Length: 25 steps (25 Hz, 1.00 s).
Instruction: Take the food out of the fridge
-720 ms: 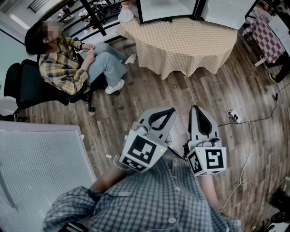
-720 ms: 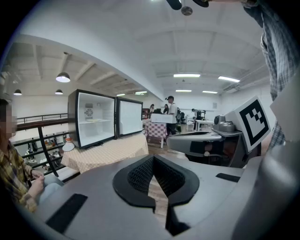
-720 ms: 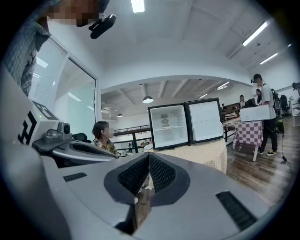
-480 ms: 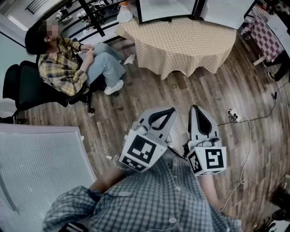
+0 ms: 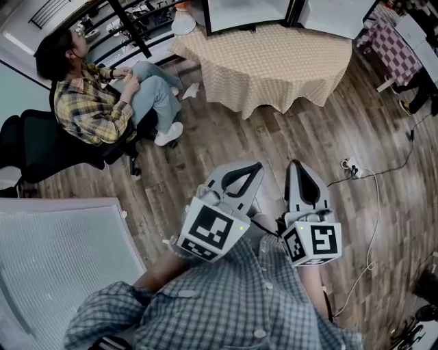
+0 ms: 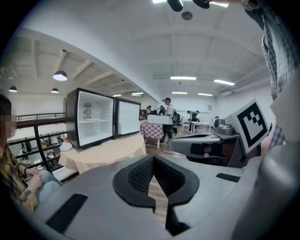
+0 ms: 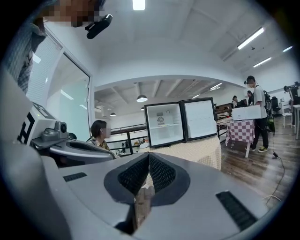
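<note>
right gripper view — fridge [image 7: 164,124] shelves, unseen in head view

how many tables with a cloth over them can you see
2: a beige-clothed table holding the fridge, straight ahead, and a checked-cloth table to its right. More may be hidden out of view.

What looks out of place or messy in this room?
A power strip and its loose white cable sprawl across the wood floor, a possible trip hazard. A crumpled white scrap lies beside the covered table.
</note>
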Motion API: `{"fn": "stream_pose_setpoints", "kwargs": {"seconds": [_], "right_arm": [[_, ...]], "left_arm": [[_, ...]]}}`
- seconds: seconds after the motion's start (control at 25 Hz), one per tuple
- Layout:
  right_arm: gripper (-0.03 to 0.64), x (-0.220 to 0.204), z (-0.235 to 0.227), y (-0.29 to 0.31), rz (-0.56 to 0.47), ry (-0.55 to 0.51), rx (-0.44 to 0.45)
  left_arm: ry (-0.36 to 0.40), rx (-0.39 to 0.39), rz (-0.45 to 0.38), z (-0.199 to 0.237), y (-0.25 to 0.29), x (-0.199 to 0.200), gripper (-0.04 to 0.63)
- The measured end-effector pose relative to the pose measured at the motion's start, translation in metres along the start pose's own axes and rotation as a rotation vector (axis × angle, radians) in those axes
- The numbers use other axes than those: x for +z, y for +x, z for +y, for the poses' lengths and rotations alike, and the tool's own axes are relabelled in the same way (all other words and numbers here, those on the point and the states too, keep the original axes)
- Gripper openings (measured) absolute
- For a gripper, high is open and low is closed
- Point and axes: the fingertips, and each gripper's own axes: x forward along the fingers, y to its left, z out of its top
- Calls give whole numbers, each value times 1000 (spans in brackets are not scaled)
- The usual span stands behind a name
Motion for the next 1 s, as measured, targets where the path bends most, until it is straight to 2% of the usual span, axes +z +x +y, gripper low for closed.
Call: {"fn": "stream_pose_setpoints", "kwargs": {"seconds": [0.28, 0.52, 0.8, 1.0], "right_arm": [[9, -1, 7, -2, -4, -4, -47], [9, -4, -10, 7, 11, 17, -67], [9, -5, -42, 35, 30, 5, -17], [9, 10, -80, 62, 40, -27, 29]], "left_arm": [[-9, -10, -8, 11, -11, -6, 6], [-10, -18, -7, 17, 2, 0, 6], [-13, 24, -11, 27, 41, 13, 6], [-76, 52, -8, 39, 86, 30, 6]]}}
